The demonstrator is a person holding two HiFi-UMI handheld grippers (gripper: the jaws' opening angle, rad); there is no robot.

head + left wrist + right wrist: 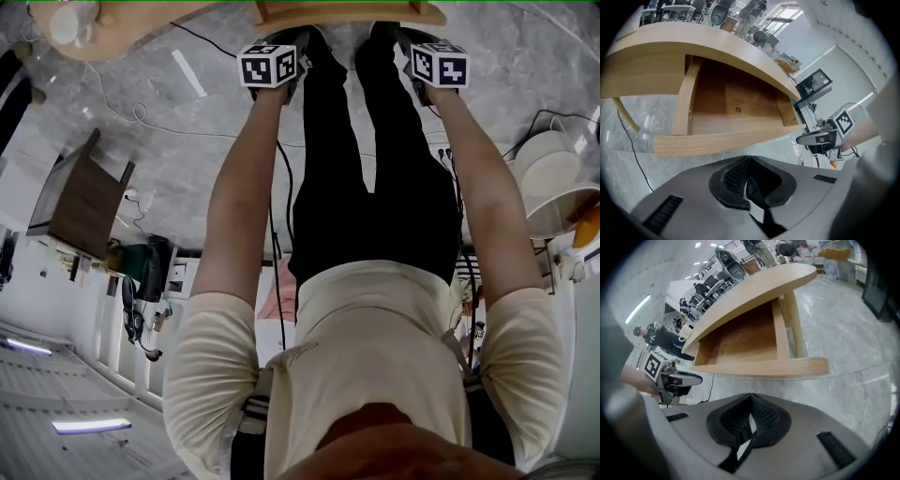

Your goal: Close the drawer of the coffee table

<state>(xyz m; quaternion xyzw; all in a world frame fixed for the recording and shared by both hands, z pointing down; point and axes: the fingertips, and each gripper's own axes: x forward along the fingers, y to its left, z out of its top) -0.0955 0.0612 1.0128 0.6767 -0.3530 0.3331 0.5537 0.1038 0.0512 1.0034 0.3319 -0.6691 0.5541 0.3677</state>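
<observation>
The light wood coffee table has its drawer pulled out, with nothing visible inside. The drawer's front panel lies just ahead of my left gripper, whose jaws are shut on nothing. In the right gripper view the same drawer front lies a short way beyond my right gripper, also shut and not holding anything. Neither touches the panel. In the head view both marker cubes, left and right, hover below the drawer at the top edge. Each gripper view shows the other gripper beside it.
The floor is grey marble with cables trailing over it. A dark wooden stand is at the left and a white round seat at the right. A cup rests on the tabletop. The person's black-trousered legs stand between the arms.
</observation>
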